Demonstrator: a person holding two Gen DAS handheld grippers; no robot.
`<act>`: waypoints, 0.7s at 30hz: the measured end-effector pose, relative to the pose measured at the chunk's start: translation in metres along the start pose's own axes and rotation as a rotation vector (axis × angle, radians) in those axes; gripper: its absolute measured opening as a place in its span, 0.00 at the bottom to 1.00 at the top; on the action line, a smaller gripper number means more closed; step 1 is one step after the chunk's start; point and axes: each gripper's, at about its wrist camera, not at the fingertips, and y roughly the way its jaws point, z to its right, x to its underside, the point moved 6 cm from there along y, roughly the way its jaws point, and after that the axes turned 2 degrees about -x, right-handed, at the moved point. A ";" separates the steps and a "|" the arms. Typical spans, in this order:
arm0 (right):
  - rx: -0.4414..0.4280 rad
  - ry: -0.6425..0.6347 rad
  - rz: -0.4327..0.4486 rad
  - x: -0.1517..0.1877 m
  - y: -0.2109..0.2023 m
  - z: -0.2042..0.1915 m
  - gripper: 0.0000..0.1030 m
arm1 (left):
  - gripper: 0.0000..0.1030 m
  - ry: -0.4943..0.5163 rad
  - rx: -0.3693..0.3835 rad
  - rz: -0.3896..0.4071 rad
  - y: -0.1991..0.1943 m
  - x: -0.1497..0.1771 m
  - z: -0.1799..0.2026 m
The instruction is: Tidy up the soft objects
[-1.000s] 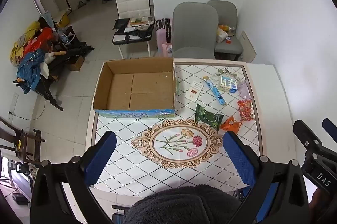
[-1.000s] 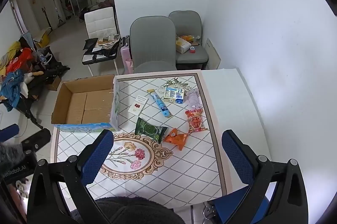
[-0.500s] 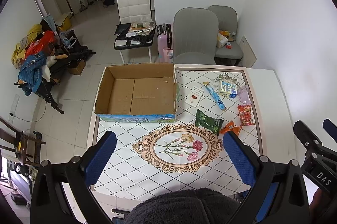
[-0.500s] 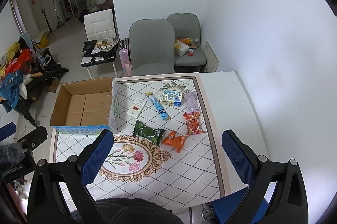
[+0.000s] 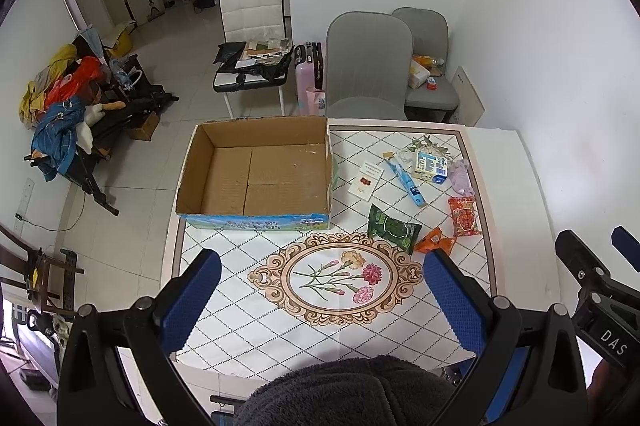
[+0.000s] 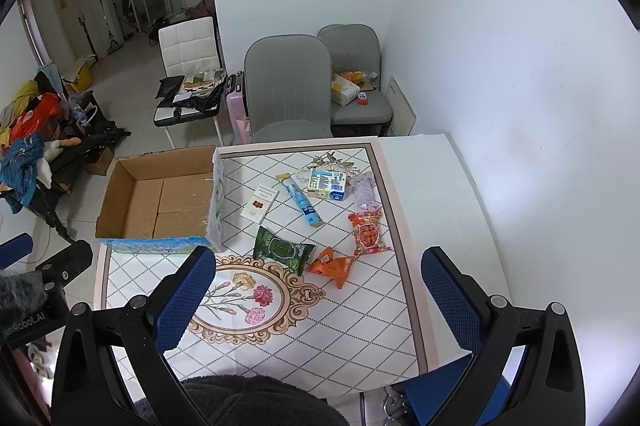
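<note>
Left gripper (image 5: 322,300) is hovering high above the near edge of the table (image 5: 508,161), fingers spread wide, nothing between them. Right gripper (image 6: 320,296) is doing the same on the right, fingers equally wide and gripping nothing.

Left wrist view is looking straight down into the cardboard box (image 5: 256,171), which is sitting at the table's far-left corner with its whole floor showing bare. Right wrist view is catching that box at a slant, so its near-right wall is hiding part of the floor. Right view is giving the clearer look at the loose items right of the box: green snack bag (image 6: 282,250), orange packet (image 6: 332,266) touching its right end, red packet (image 6: 368,232) beyond that, blue tube (image 6: 302,201), white card (image 6: 259,209), small carton (image 6: 326,183) and a pale purple soft thing (image 6: 364,190) just beside the carton.

Each view is also catching the other gripper's body at its frame edge, cut off. A dark fleecy mass is filling the bottom of both frames; what it is cannot be told. Print on the packets is too small to read. The tangle behind the carton is hard to make out.
</note>
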 end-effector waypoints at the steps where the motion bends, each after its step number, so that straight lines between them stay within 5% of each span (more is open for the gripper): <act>1: 0.002 -0.003 0.000 0.000 0.000 0.000 1.00 | 1.00 0.001 0.001 -0.001 0.000 0.000 0.001; 21: -0.002 -0.012 0.006 0.003 -0.003 -0.002 1.00 | 1.00 0.001 0.014 -0.025 0.004 0.007 -0.001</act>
